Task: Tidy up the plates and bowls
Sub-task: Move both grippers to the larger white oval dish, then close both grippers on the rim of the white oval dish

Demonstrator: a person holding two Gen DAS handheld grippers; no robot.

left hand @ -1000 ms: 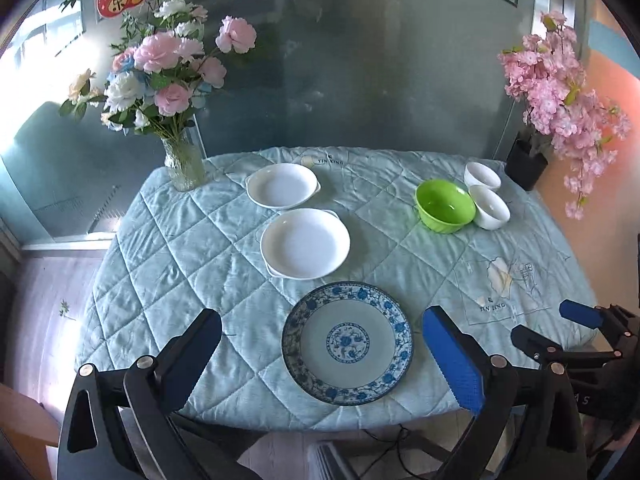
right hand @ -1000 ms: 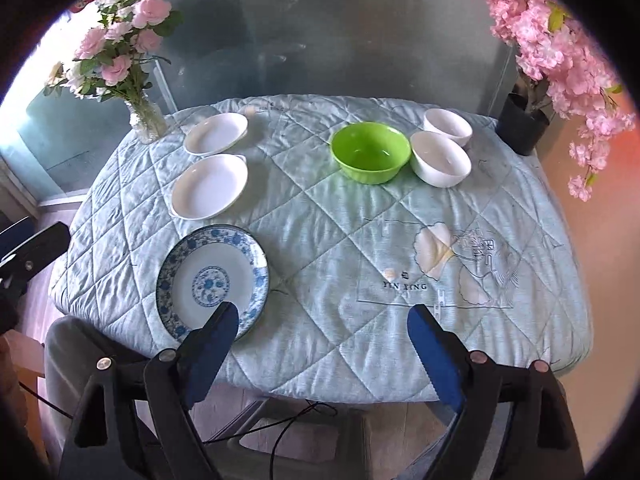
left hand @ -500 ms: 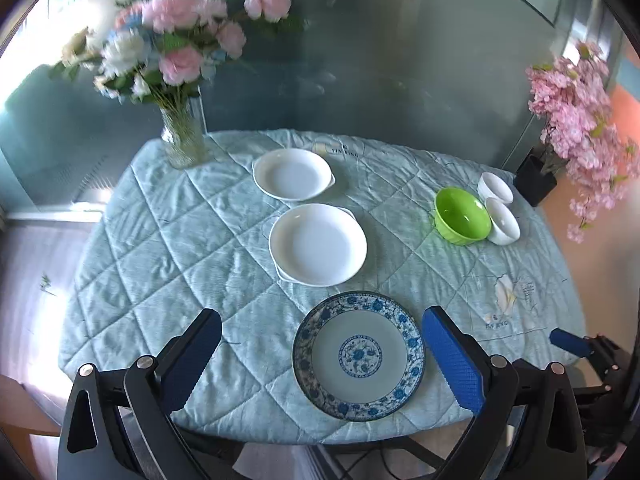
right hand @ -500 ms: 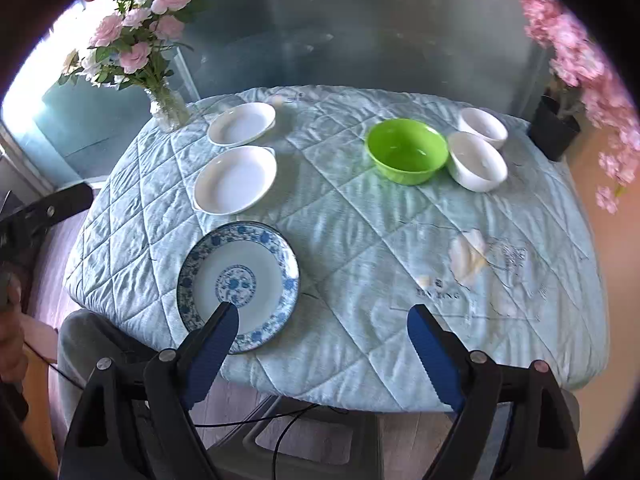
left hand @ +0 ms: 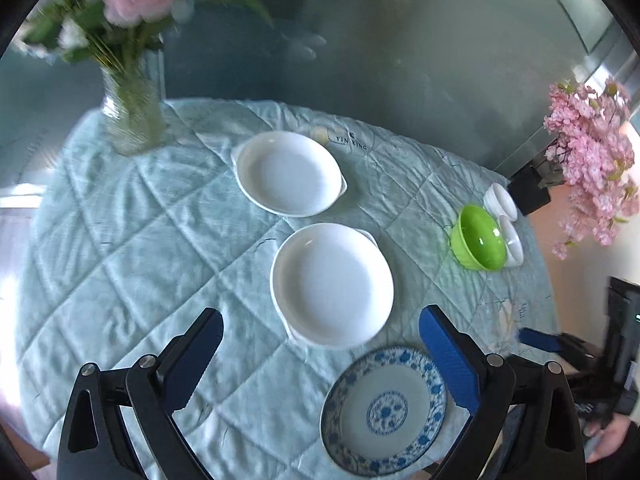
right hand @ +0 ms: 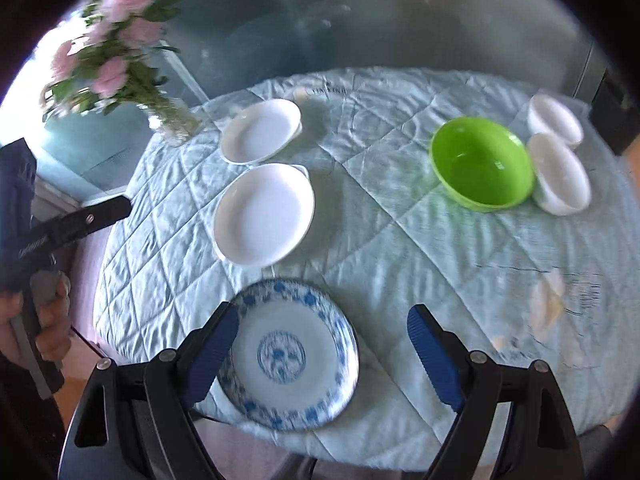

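A blue-patterned plate (left hand: 383, 408) (right hand: 291, 354) lies at the table's near edge. Two white handled dishes lie beyond it, a nearer one (left hand: 332, 285) (right hand: 264, 213) and a farther one (left hand: 287, 173) (right hand: 261, 130). A green bowl (left hand: 478, 238) (right hand: 482, 162) sits at the right beside two white bowls, one nearer (right hand: 559, 172) and one farther (right hand: 554, 119). My left gripper (left hand: 320, 356) is open and empty above the nearer white dish. My right gripper (right hand: 322, 354) is open and empty above the blue plate.
A glass vase of pink flowers (left hand: 132, 120) (right hand: 172, 120) stands at the table's far left. A black pot of pink blossoms (left hand: 532, 192) stands at the far right. A light blue quilted cloth (right hand: 400, 248) covers the table.
Both grippers have moved forward and down toward the table. The left one now hovers over the nearer white dish, the right one over the blue plate. Dishes have not moved.
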